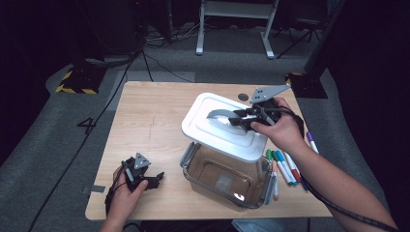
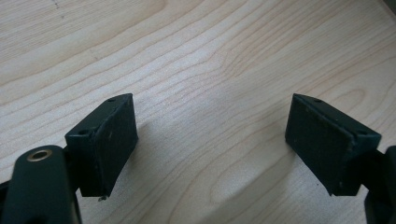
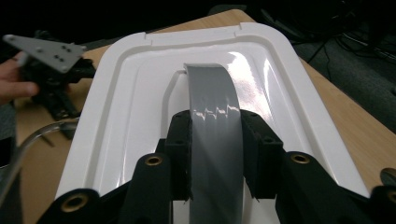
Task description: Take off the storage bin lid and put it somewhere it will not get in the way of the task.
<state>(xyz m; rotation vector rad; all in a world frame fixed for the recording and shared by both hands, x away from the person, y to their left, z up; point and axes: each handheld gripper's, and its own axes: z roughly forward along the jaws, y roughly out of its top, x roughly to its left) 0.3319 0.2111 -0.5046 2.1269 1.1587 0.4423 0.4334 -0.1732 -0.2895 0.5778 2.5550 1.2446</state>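
Observation:
A white lid (image 1: 220, 126) with a grey arched handle (image 1: 218, 115) hangs tilted above a clear plastic box (image 1: 227, 179) at the table's front middle. My right gripper (image 1: 240, 119) is shut on that handle (image 3: 215, 135); both pads press its sides in the right gripper view, with the lid (image 3: 116, 121) spread out beyond them. My left gripper (image 1: 153, 179) rests low at the table's front left, apart from the box. Its jaws stand open over bare wood (image 2: 205, 93), with nothing between the pads (image 2: 112, 140).
Several coloured markers (image 1: 285, 166) lie on the table just right of the box. A small dark round mark (image 1: 243, 97) sits on the wood behind the lid. The table edge (image 1: 203, 215) runs close in front of the box. Dark floor and cables surround the table.

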